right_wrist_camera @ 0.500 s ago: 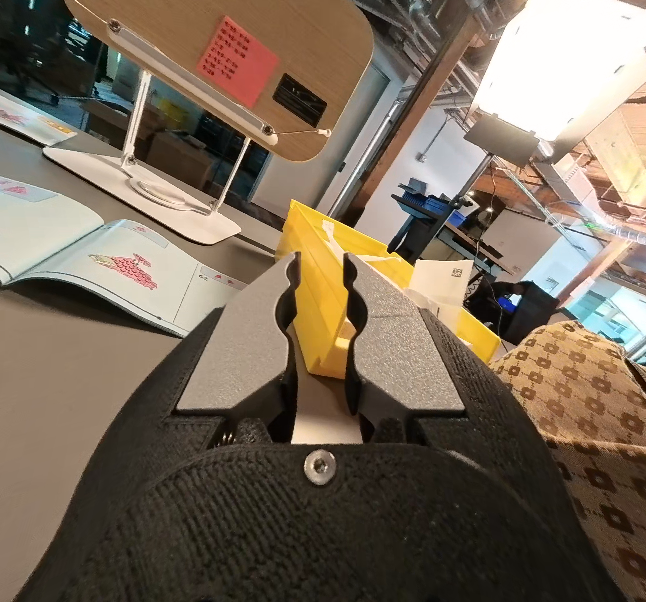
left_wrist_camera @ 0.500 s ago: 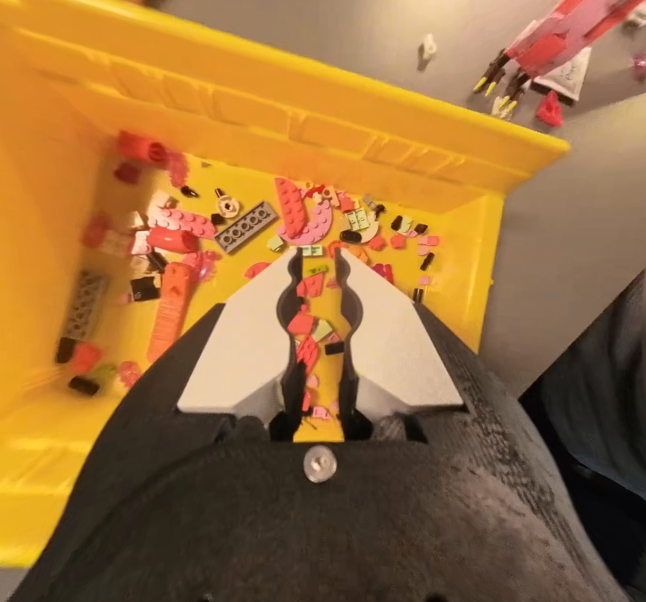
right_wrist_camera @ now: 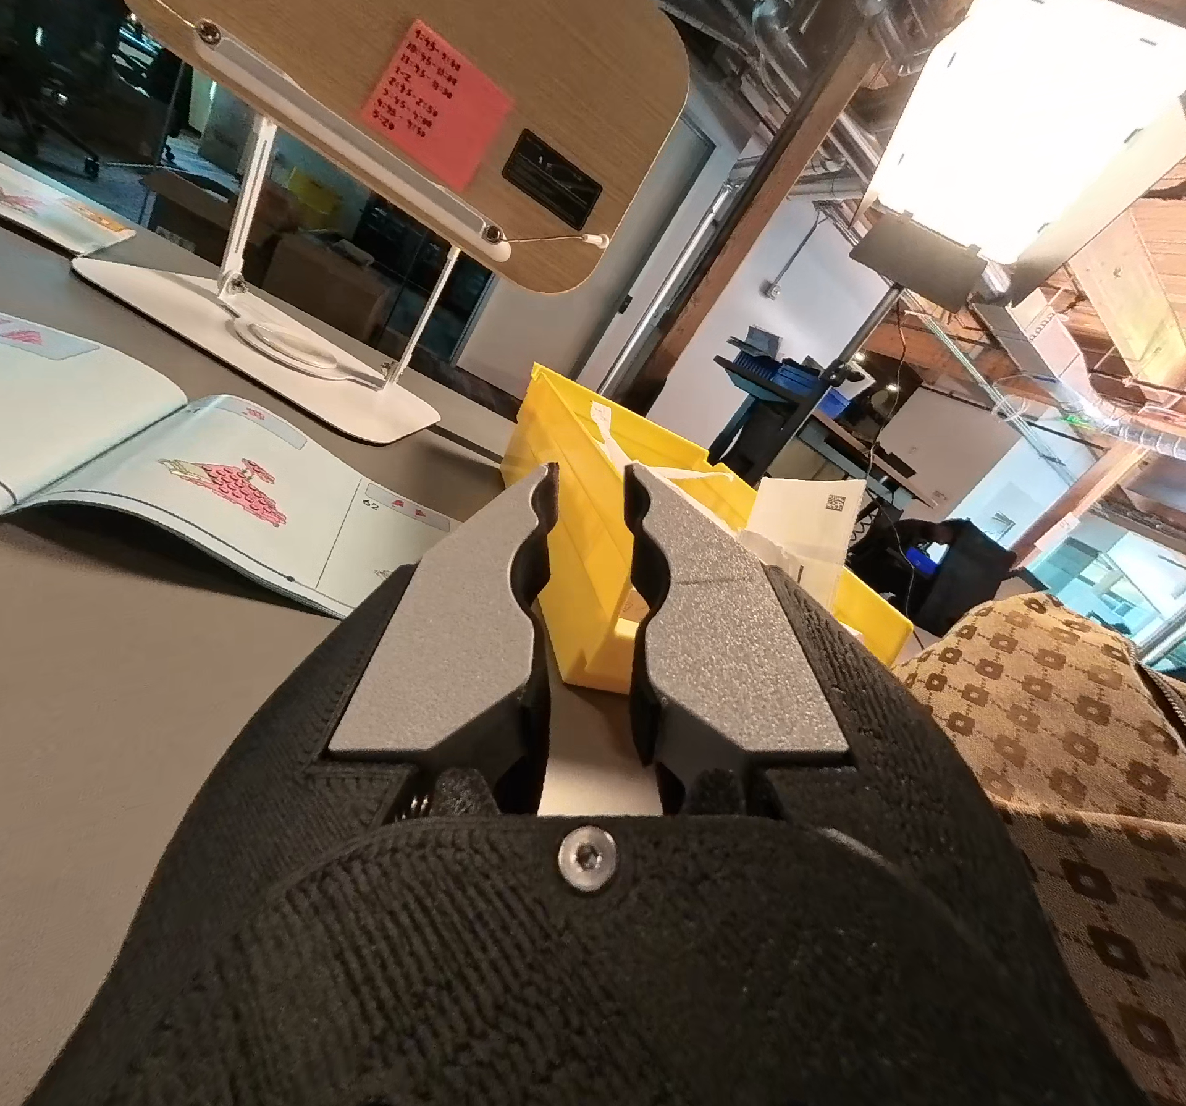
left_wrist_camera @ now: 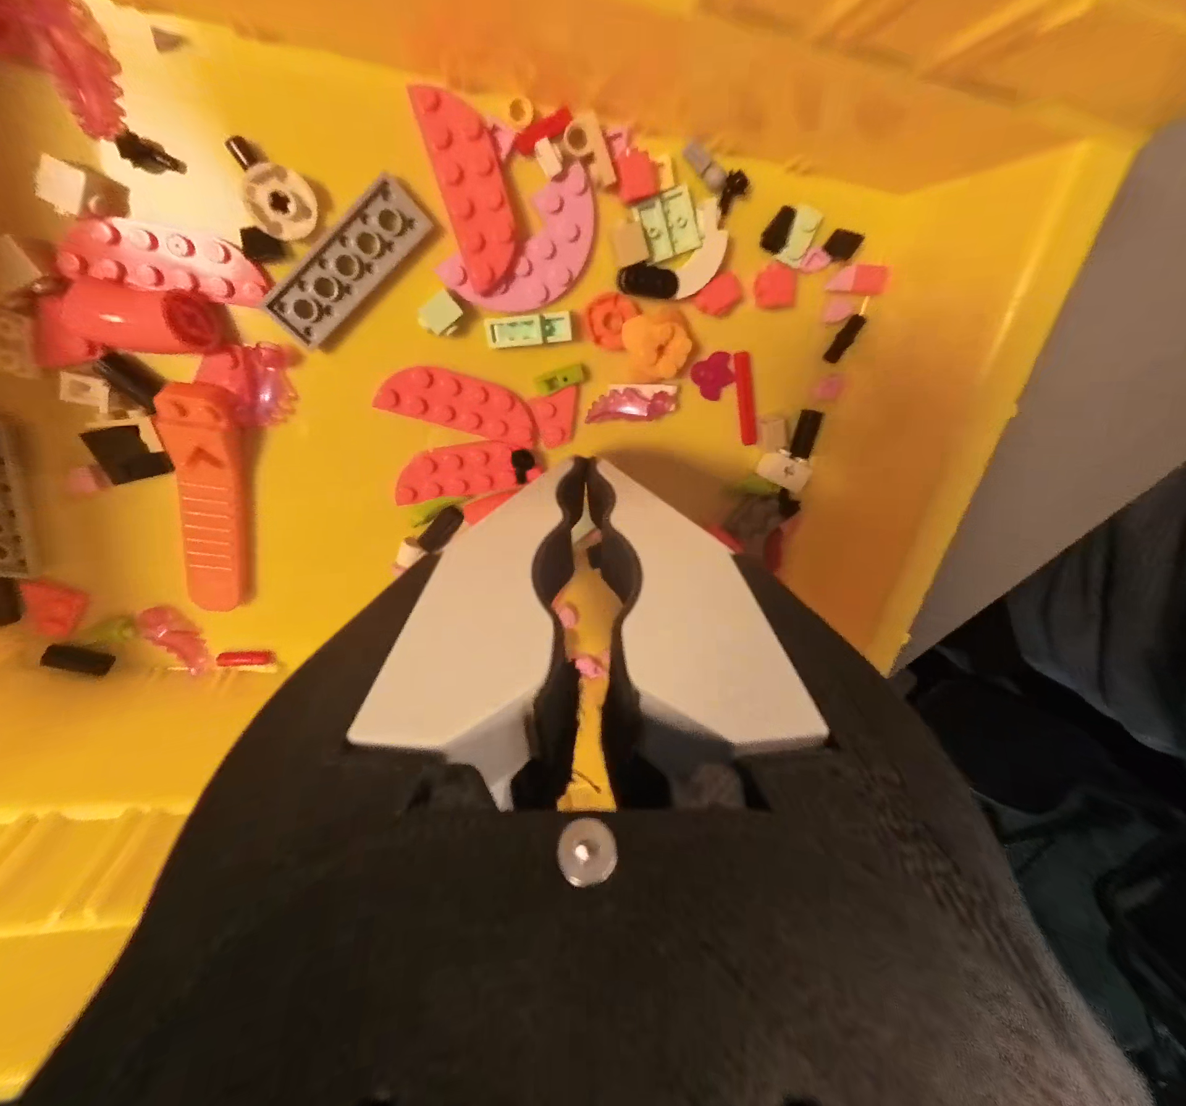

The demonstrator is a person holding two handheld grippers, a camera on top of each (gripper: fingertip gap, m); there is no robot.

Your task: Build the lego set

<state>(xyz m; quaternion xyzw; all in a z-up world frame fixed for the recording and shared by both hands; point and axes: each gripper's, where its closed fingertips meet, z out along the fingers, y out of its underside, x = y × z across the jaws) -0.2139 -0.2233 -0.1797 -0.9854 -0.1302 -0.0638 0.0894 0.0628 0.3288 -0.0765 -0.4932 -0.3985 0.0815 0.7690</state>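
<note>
In the left wrist view my left gripper point(left_wrist_camera: 587, 465) is down inside a yellow bin point(left_wrist_camera: 962, 305), just over its floor, with the two fingertips touching each other. I see no piece between the tips. Loose bricks lie all around. Two coral curved plates point(left_wrist_camera: 459, 411) lie just left of the tips, and a small pink-and-white printed piece point(left_wrist_camera: 632, 402) lies just ahead. In the right wrist view my right gripper point(right_wrist_camera: 590, 478) is open and empty, low over a grey table point(right_wrist_camera: 128, 690), pointing at the outside of another yellow bin point(right_wrist_camera: 577, 420).
An orange brick separator point(left_wrist_camera: 208, 497), a grey plate point(left_wrist_camera: 350, 260) and a lavender curved plate point(left_wrist_camera: 552, 240) lie in the bin. An open instruction booklet point(right_wrist_camera: 192, 465) and a wooden board on a white stand point(right_wrist_camera: 385, 80) are on the table. White paper point(right_wrist_camera: 802, 517) stands in the far bin. A patterned sleeve point(right_wrist_camera: 1059, 754) is at right. There is about 65 centimetres between the tips of the two grippers.
My left gripper has dropped deeper into the bin, closer to the bricks, and its jaws have closed until the tips meet. The right gripper has barely moved.
</note>
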